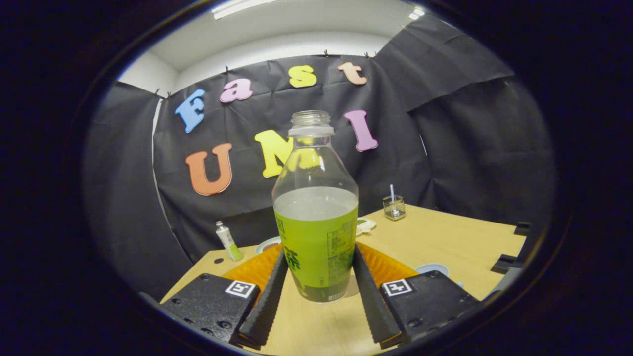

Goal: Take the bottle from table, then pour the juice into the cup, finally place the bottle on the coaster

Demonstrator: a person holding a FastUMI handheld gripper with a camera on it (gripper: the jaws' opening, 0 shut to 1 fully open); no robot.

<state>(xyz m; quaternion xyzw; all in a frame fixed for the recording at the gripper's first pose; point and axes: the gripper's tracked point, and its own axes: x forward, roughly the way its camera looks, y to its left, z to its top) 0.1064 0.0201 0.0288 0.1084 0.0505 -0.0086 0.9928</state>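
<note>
A clear plastic bottle [316, 232] with a green label and no cap stands upright between my fingers, about half full of pale juice. My gripper [319, 254] is shut on the bottle, with one finger pressing each side of the label. Whether the bottle's base rests on the wooden table [445, 237] or hangs just over it, I cannot tell. An orange ribbed mat [257, 269], perhaps the coaster, lies right behind the bottle and shows on both sides of it. A white round rim [432, 268], maybe a cup, peeks out beyond the right finger.
A small square glass [394, 207] with a straw stands at the table's far edge. A small tube [228, 241] stands at the far left, with a plate [269, 244] next to it. Black cloth walls close in the table.
</note>
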